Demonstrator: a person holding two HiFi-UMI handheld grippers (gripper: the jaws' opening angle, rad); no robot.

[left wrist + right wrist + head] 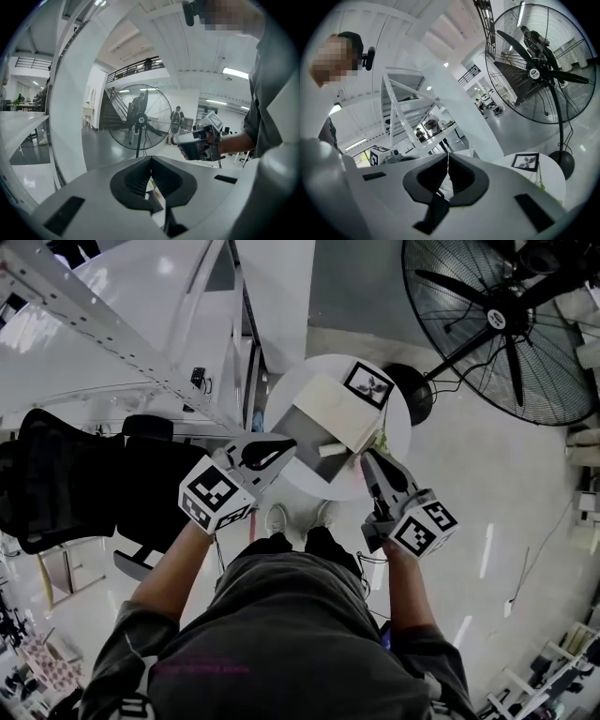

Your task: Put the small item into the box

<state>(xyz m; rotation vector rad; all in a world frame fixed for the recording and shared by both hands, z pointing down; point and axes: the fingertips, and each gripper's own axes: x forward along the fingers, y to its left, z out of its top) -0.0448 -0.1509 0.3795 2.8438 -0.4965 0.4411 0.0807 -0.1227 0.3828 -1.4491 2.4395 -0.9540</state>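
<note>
Both the left gripper (281,444) and the right gripper (367,457) hang pinched shut and empty just above the open box (328,413) on the round table (323,491), and since I cannot spot the small item, I'd look inside the box before backing away.

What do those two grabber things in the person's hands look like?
Each is a light grey wedge with black jaw pads: the left gripper and right gripper. Both carry a white cube printed with black square markers. The person wears a dark grey short-sleeved shirt.
</note>
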